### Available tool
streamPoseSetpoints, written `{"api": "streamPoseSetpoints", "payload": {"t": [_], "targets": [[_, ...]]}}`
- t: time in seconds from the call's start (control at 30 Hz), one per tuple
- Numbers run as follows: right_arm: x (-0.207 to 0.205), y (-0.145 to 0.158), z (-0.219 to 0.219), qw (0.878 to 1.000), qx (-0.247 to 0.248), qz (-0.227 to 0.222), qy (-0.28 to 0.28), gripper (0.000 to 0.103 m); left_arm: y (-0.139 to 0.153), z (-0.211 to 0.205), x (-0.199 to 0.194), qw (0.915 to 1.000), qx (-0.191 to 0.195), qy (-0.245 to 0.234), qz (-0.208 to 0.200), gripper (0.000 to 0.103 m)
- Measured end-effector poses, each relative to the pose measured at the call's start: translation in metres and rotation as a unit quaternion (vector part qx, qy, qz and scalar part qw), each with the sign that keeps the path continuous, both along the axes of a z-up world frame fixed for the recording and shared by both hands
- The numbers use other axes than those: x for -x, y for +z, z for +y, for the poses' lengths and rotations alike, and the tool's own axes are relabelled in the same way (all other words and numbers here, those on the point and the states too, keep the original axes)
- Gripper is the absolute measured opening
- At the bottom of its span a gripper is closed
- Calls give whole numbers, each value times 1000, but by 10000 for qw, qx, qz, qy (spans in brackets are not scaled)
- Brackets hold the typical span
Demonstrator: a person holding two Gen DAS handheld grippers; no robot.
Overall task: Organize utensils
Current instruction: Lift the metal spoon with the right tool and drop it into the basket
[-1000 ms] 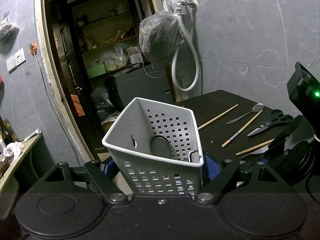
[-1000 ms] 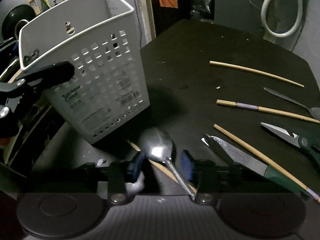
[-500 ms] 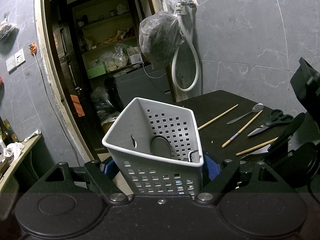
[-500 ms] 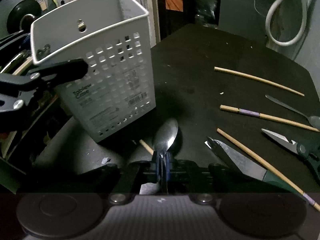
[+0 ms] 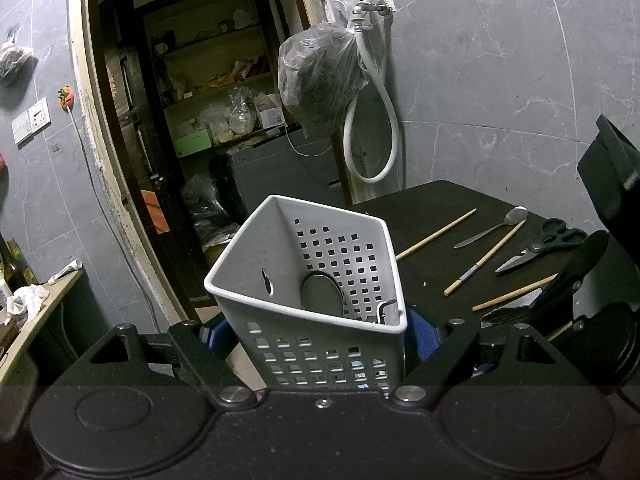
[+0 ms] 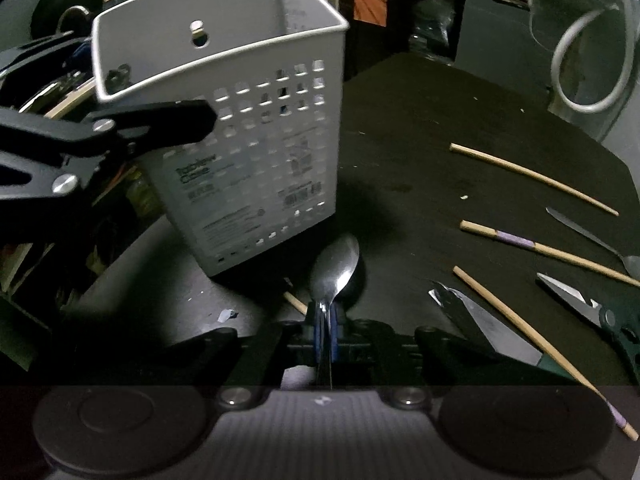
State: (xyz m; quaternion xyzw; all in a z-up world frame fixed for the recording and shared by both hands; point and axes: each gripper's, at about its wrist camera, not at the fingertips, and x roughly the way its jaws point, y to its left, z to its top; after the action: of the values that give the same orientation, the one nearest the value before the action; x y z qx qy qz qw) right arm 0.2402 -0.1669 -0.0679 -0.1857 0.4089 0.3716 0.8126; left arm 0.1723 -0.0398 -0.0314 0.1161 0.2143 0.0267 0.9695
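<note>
Right wrist view: my right gripper (image 6: pixel 326 330) tilts steeply down at the black table (image 6: pixel 420 128), its blue pads clamped on a spoon (image 6: pixel 336 270) by the neck (bowl forward, just beside the white basket (image 6: pixel 256 140)). My left gripper (image 5: pixel 320 332) points slightly downward, squeezing that basket between its pads at the table's edge.

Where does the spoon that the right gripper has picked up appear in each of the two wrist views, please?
Left wrist view: low at the right edge, the spoon shows only as a shiny bowl beside the right gripper's dark frame.
Right wrist view: bottom centre, the spoon has its neck pinched between the shut blue jaws, bowl pointing away.
Shared landmark: the white perforated basket, just left of the spoon in both views.
</note>
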Motion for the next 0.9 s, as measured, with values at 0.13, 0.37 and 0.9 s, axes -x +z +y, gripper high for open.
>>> {"api": "streamPoseSetpoints", "payload": {"t": [0.13,0.37,0.9], "targets": [[-2,-1,0,9999,-79,89,-22,7,-1,0,-1,10000,-3,-1,1,85],[-16,-1,-3,9984,-444,348,-49,9,-1,0,-1,10000,-4,-1,0,85],[-57,-19,-8,9763,-1634,1366,-384,13,-1,0,-1,10000,-7,-1,-1,85]]}}
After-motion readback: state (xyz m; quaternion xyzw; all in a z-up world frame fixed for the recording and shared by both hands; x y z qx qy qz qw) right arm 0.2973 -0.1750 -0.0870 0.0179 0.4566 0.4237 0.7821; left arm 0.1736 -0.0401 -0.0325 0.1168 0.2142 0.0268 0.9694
